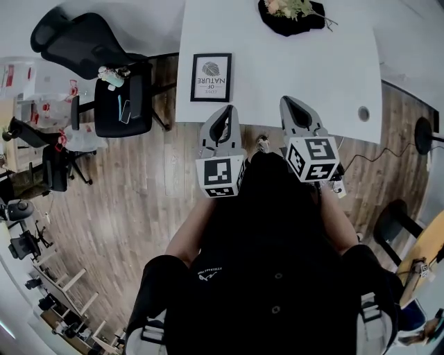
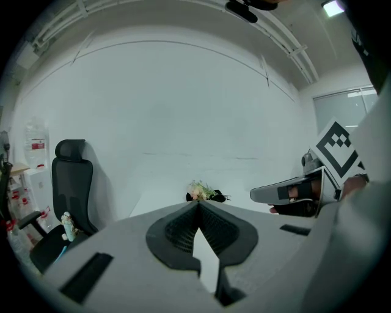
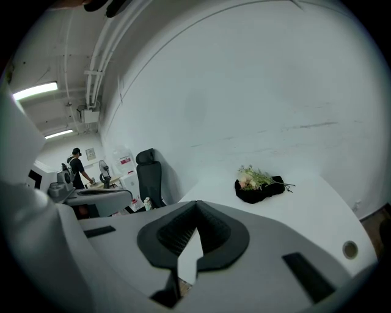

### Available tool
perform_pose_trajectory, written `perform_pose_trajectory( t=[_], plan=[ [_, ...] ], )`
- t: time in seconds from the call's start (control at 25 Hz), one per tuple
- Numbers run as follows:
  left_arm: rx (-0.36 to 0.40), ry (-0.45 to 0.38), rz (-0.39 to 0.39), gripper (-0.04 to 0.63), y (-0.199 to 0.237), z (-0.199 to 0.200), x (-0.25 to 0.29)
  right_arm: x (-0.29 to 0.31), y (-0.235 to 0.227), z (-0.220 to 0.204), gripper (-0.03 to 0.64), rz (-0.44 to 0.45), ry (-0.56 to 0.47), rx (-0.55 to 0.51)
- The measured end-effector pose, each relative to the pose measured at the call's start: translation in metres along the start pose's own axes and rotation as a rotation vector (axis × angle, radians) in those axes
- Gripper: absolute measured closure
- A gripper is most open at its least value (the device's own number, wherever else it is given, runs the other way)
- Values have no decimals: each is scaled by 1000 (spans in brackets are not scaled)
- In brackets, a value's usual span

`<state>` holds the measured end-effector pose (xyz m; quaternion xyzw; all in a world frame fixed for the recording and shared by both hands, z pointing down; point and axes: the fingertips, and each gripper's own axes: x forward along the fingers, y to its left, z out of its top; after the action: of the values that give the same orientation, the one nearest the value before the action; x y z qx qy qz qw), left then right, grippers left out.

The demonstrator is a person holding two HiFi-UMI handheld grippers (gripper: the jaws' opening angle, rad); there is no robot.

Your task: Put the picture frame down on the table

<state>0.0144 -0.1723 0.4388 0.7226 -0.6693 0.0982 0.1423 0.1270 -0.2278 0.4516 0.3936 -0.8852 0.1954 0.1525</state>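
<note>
The picture frame [image 1: 211,77] is lying flat on the white table [image 1: 312,66], by the left end of the edge nearest the person. The left gripper [image 1: 226,113] and right gripper [image 1: 291,105] are both hovering just off that edge, jaws clenched, gripping nothing.

Office chair [image 1: 80,43], flower bunch [image 1: 295,10], wooden floor [image 1: 139,201]

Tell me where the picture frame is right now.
In the head view the picture frame lies flat on the white table near its left edge, just ahead of the left gripper, with the flowers farther back to the right.
</note>
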Motion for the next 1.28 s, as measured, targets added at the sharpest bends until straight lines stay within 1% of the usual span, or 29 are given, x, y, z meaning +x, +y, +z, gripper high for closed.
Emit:
perform_pose_trajectory(
  t=[0.2,0.48,0.64,0.76,0.88,1.08,1.28],
  plan=[
    [8,-45,26,589,-4,15,-7,-15,-4,14,618,-2,-46,-16],
    [29,-125,60,589,-8,50,-15,-37,-6,42,618,3,-120,-3],
    [47,-185,79,589,-8,81,-17,-47,-11,69,618,14,-171,-5],
    [68,-229,94,589,-7,103,-22,-56,-11,92,618,19,-216,-29],
    [67,-266,101,589,-6,119,-25,-65,-8,114,618,31,-266,-53],
    [71,-297,105,589,-9,133,-26,-73,-1,137,618,45,-318,-100],
    [76,-305,106,589,-13,137,-23,-71,-3,142,618,52,-334,-108]
  ],
)
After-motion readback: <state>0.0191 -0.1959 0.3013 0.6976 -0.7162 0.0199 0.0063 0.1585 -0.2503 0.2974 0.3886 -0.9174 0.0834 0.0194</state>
